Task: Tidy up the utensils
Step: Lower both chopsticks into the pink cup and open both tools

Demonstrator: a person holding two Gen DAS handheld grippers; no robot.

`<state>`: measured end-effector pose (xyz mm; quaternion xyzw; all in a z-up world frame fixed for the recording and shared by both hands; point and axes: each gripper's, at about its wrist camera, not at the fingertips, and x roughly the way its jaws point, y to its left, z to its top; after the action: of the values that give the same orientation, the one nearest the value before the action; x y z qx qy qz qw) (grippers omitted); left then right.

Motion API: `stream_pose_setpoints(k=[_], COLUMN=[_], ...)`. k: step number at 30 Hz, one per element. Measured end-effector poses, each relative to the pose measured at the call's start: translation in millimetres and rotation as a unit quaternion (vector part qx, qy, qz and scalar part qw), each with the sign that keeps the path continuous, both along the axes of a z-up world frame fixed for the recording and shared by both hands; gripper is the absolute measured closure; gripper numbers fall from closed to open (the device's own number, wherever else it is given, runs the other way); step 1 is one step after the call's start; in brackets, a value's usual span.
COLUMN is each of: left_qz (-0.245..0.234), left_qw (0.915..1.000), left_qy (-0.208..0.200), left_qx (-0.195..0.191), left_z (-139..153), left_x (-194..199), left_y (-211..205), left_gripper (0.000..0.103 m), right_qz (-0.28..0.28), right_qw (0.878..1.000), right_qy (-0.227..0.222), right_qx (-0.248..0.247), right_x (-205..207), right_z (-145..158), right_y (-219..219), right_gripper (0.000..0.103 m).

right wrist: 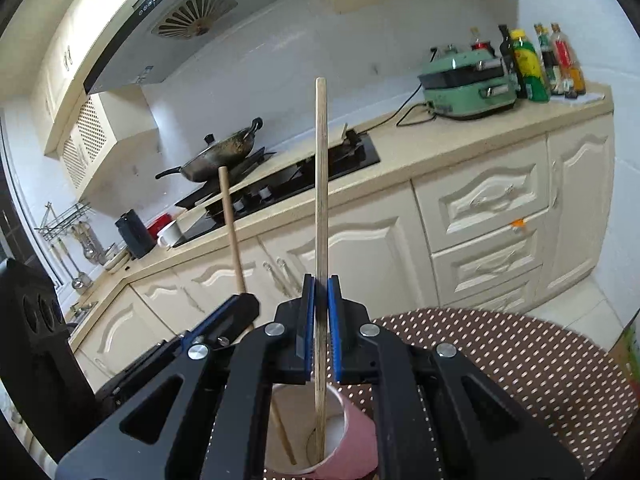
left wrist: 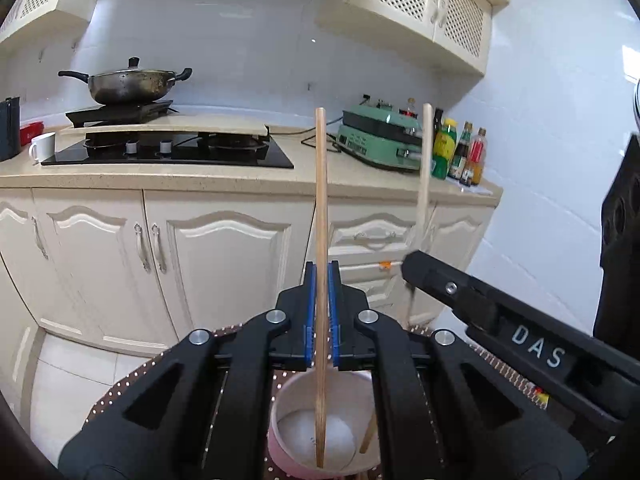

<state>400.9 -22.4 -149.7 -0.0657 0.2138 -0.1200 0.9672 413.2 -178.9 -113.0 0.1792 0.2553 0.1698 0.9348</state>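
Right below my hands a pink round cup with a white inside (left wrist: pixel 320 436) stands on the brown dotted tablecloth (right wrist: pixel 520 360). My left gripper (left wrist: pixel 321 300) pinches one long wooden chopstick (left wrist: pixel 321 208) upright, its lower tip inside the cup; my right gripper (right wrist: pixel 319 312) clamps a second wooden chopstick (right wrist: pixel 321 184) the same way. Beyond stands the cream kitchen counter (left wrist: pixel 312 168) with a black gas hob (left wrist: pixel 168 150).

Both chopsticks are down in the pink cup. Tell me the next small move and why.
Probably open both sets of fingers and let go. The left gripper is shut on one chopstick and the right gripper on the other chopstick; both lower tips are already inside the pink cup on the dotted mat, seemingly near its bottom, so little lowering looks left.
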Motion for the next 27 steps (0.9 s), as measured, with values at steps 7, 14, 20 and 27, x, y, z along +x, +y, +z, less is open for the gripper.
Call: stream_pose_setpoints(k=[7, 14, 20, 27], left_qz=[0.007, 0.021, 0.013, 0.014], left_qw=[0.9998, 0.9993, 0.9994, 0.9988], left_qy=[0.016, 0.028, 0.025, 0.037], left_qx=[0.007, 0.012, 0.022, 0.027], left_z=[-20.9, -35.9, -40.0, -39.6], left_x=[-7.5, -12.0, -15.5, -19.9], left_y=[1.5, 12.1, 12.1, 13.3], left_gripper=[0.097, 0.096, 0.095, 0.094], right_qz=[0.019, 0.034, 0.032, 0.026], right_qw=[1.000, 0.999, 0.998, 0.999], right_qy=[0.011, 0.033, 0.047, 0.040], right_qx=[-0.012, -0.004, -0.003, -0.016], right_x=[-1.4, -6.3, -9.7, -18.4], right_z=[-17.6, -31.9, -39.3, -32.2], right_y=[7.0, 11.4, 12.6, 10.9], right_gripper=[0.098, 0.098, 0.094, 0.066])
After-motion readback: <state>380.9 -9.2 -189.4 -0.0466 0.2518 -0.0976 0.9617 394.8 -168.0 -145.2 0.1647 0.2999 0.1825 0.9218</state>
